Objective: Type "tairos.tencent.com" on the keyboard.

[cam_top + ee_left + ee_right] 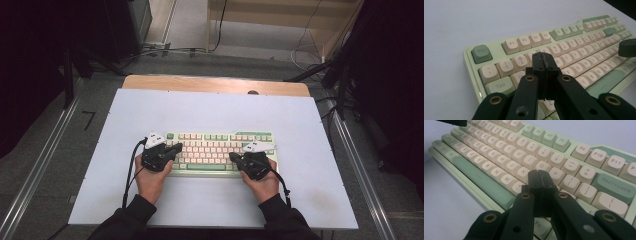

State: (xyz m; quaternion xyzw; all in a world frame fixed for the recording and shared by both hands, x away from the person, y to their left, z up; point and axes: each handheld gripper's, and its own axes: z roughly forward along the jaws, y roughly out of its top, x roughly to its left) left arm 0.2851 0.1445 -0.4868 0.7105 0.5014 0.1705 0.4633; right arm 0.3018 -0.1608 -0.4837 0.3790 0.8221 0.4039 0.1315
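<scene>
Forearms in dark sleeves come in at bottom of high view, each hand holding gripper. Left gripper over left end of keyboard – jaws pressed together, nothing between them, tips pointing inward over number/Q-row area (exact key hidden under jaws). Right gripper over right end, jaws likewise closed and empty, tips above keys near K/L in right gripper view. Keyboard – pale green case, cream keys – lies mid-table on white sheet, just under both tips; contact can't tell.
</scene>
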